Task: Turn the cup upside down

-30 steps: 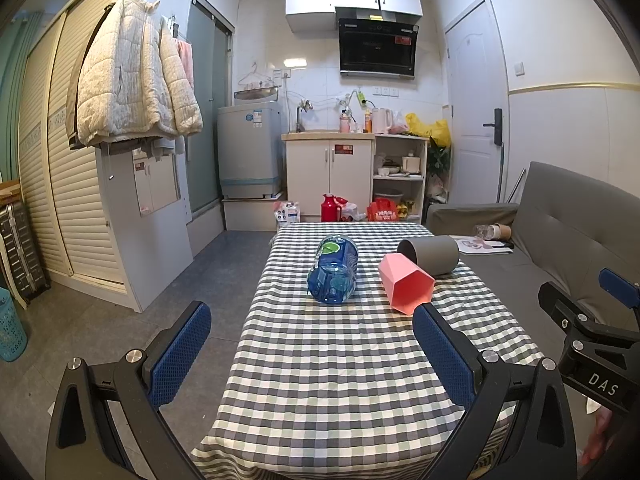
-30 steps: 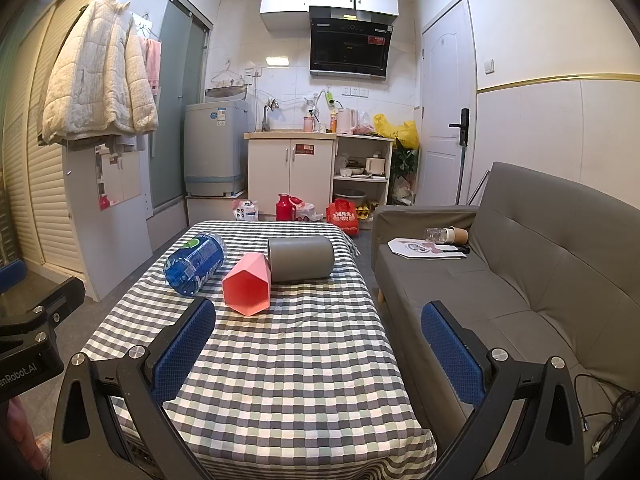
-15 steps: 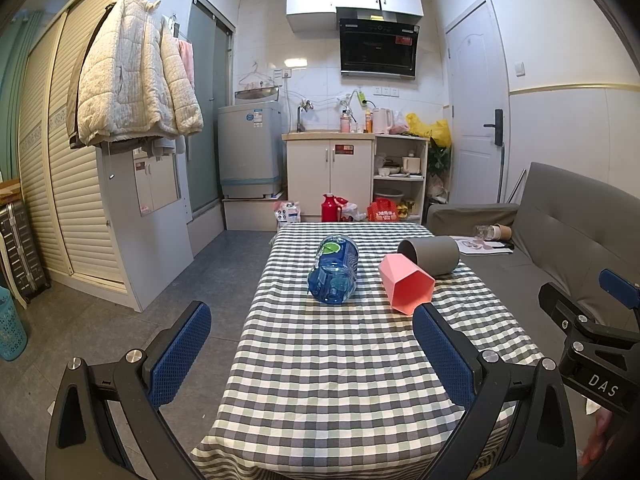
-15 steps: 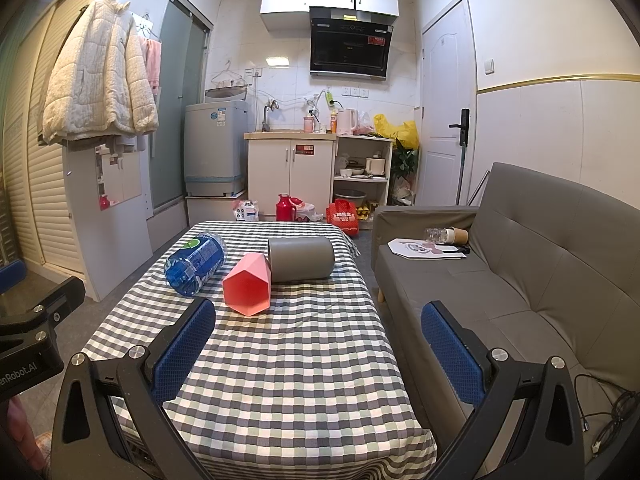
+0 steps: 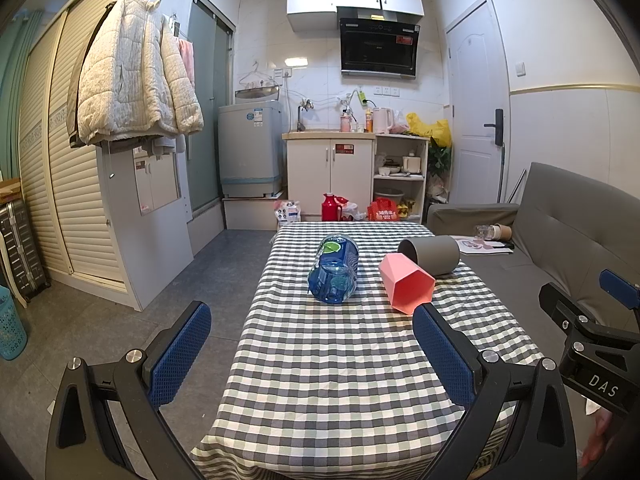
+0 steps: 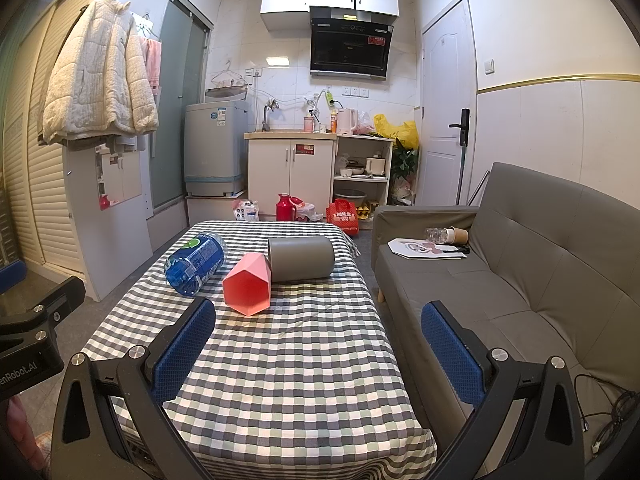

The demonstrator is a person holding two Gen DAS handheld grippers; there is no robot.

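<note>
Left wrist view: left claw (image 5: 310, 354) apart, empty, at near edge of counter (image 5: 340, 360). Right claw (image 6: 318, 346) likewise apart. Pink cup (image 5: 406, 283) lies on its side mid-counter, w/ grey cup (image 5: 430, 254) touching behind, blue bottle (image 5: 334, 268) beside. Approach step, prob.; next: reach in, clamp pink cup's walls.

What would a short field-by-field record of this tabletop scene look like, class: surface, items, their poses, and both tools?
surface: table with checked cloth
pink cup: on its side, beside the grey one
grey cup: on its side
blue bottle: lying down, left of the cups
left tool: open, holding nothing, short of the items
right tool: open, holding nothing, short of the items
task state: no cup flipped yet
</note>
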